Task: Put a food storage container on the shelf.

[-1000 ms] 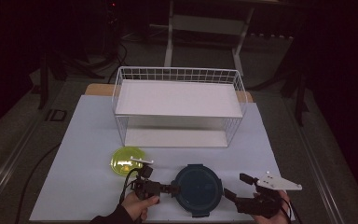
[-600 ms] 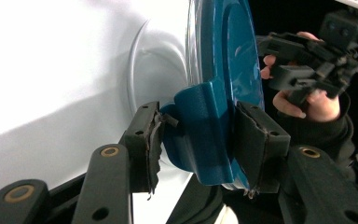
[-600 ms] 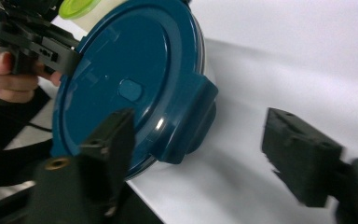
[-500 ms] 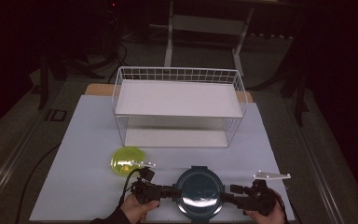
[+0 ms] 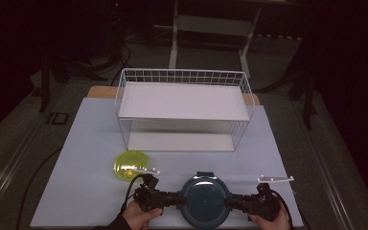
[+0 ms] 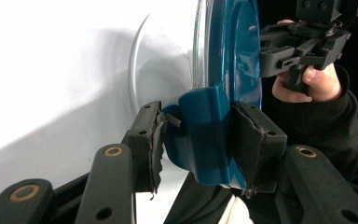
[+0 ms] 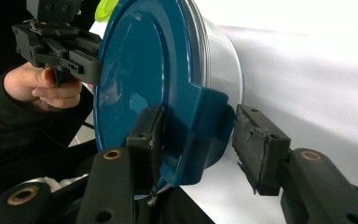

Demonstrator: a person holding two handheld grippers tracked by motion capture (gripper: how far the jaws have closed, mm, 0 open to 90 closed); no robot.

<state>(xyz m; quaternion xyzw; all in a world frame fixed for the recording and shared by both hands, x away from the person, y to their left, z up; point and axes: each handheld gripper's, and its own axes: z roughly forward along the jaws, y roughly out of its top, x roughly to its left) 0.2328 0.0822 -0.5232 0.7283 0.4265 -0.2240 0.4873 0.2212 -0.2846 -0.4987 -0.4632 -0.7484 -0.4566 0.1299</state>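
Blue-lidded container (image 5: 204,195) sits between both grippers' fingers (image 6: 256,140) — seemingly clamped left.

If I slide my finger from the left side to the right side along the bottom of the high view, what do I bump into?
Yellow-green lid → left gripper → round container with the blue lid → right gripper.
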